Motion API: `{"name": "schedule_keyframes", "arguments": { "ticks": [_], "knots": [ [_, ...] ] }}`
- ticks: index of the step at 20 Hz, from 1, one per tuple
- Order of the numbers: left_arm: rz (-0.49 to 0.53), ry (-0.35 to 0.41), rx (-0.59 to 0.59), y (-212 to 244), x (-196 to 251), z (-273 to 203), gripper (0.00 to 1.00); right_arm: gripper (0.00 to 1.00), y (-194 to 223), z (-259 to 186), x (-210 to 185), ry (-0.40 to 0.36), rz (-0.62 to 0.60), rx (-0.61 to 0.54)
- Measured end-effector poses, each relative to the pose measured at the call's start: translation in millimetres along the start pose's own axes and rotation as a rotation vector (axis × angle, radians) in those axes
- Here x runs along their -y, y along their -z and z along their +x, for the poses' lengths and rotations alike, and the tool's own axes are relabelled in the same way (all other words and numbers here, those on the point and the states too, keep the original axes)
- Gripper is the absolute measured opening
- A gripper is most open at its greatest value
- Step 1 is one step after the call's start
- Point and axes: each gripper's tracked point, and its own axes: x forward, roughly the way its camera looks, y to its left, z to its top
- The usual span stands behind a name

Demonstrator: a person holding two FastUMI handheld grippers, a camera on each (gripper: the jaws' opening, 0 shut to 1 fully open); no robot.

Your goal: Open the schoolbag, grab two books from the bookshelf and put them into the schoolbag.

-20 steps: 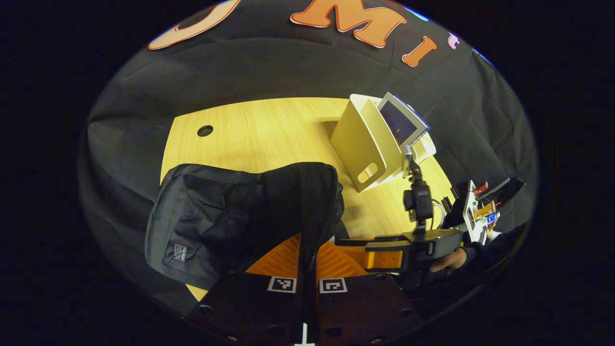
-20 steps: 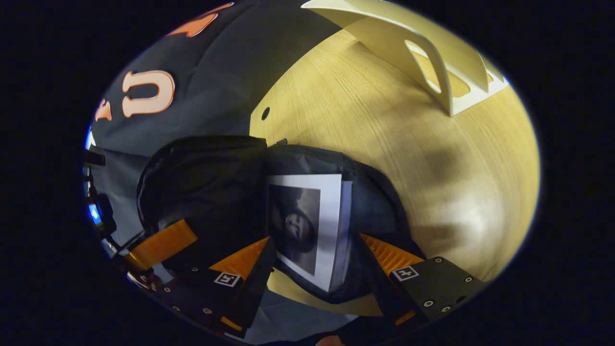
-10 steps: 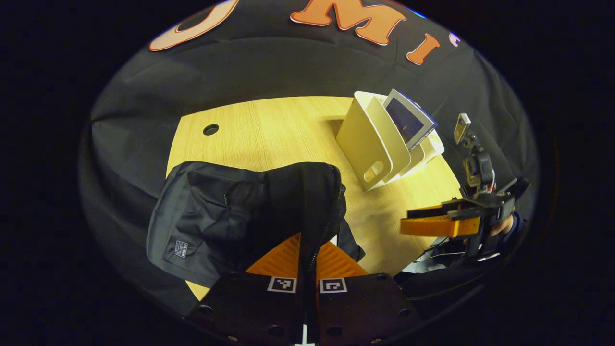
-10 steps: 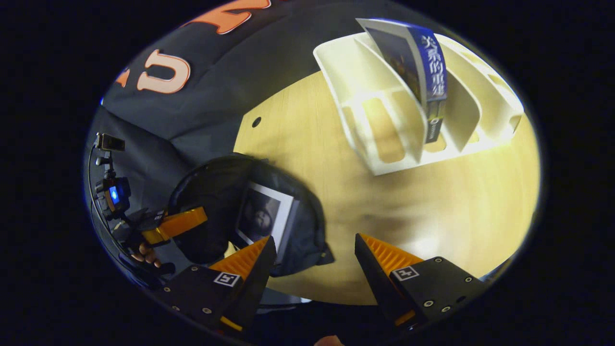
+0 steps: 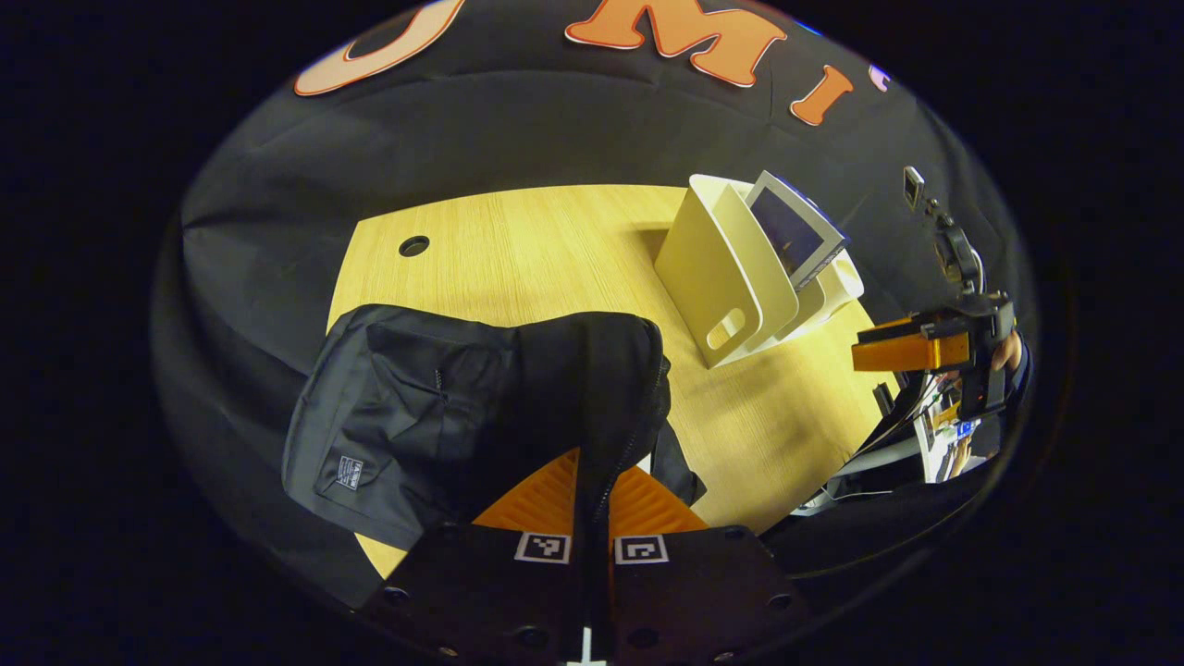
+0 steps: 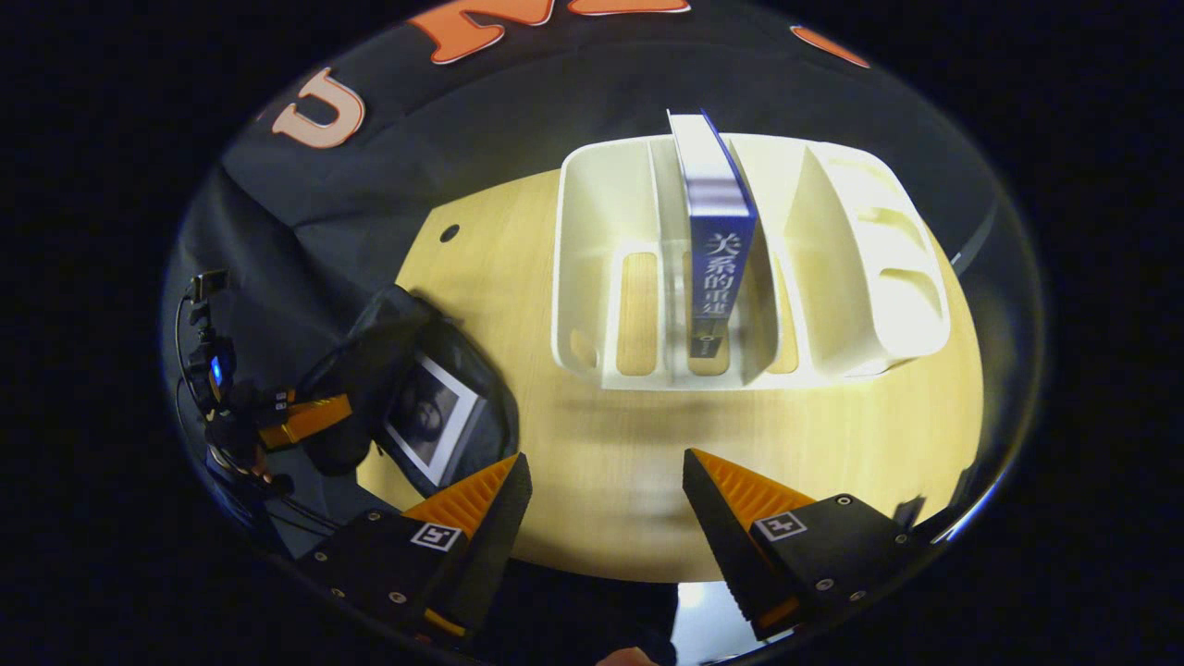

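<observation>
A light wooden table (image 5: 546, 250) with a round cable hole (image 5: 413, 245), perhaps a grommet, near its far corner.

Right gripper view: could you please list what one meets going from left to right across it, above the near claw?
Left claw → schoolbag → first book inside the bag → table hole → blue book → right end of the bookshelf.
</observation>
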Motion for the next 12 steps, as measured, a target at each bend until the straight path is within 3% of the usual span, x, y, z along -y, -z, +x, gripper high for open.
{"name": "schedule_keyframes", "arguments": {
  "ticks": [7, 12],
  "knots": [
    [-0.023, -0.005, -0.009, 0.1, -0.3, 3.8, 0.04, 0.99, -41.0, -20.1, 34.9, 0.079, -0.061, -0.052],
    [-0.035, -0.006, -0.021, 0.4, 1.2, 8.3, 0.04, 0.99, -93.1, -22.8, 59.9, 0.140, -0.069, -0.041]
  ]
}}
